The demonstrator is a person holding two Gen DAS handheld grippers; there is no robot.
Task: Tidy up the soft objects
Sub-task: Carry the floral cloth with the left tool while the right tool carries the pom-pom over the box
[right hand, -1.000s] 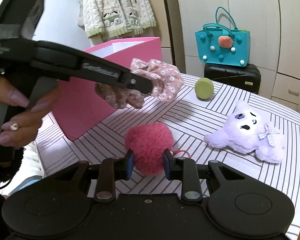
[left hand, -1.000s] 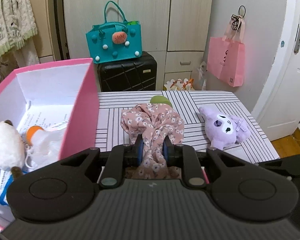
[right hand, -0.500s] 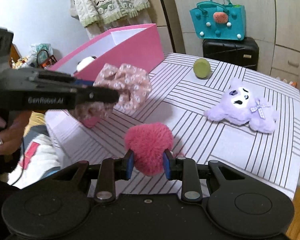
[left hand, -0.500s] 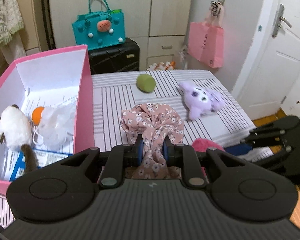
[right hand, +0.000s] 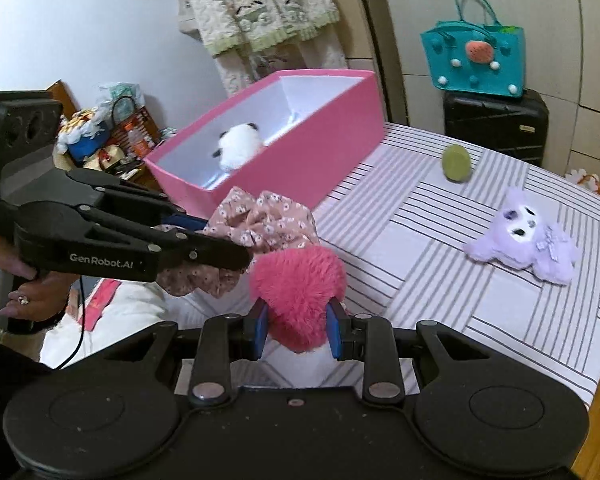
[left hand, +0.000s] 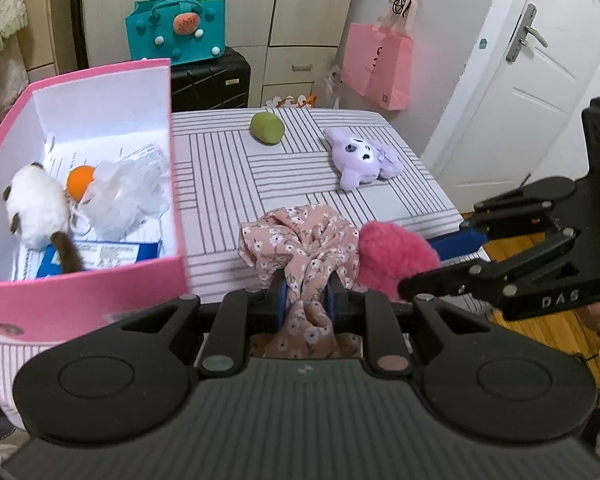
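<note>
- Bottom centre: left gripper [left hand: 303, 294] clamped tight on floral scrunchie [left hand: 300, 240], lifted for boxing.
- Right gripper [right hand: 296, 330] squeezes pink pompom [right hand: 298, 288], also airborne.
- Left frame: pink box [left hand: 100, 292], likely destination.
- Far: purple plush [left hand: 362, 158], green ball [left hand: 267, 128] wait on table [left hand: 220, 184].

Print on papers [left hand: 112, 256] lining pink cardboard box [left hand: 80, 304] too small to read; fluffy white-brown plush [right hand: 239, 148] half hidden behind box wall.

Soft, even room light is filling both pictures. The fisheye lens is bending the white door [left hand: 512, 92] and cupboards, and far things are looking blurry.
</note>
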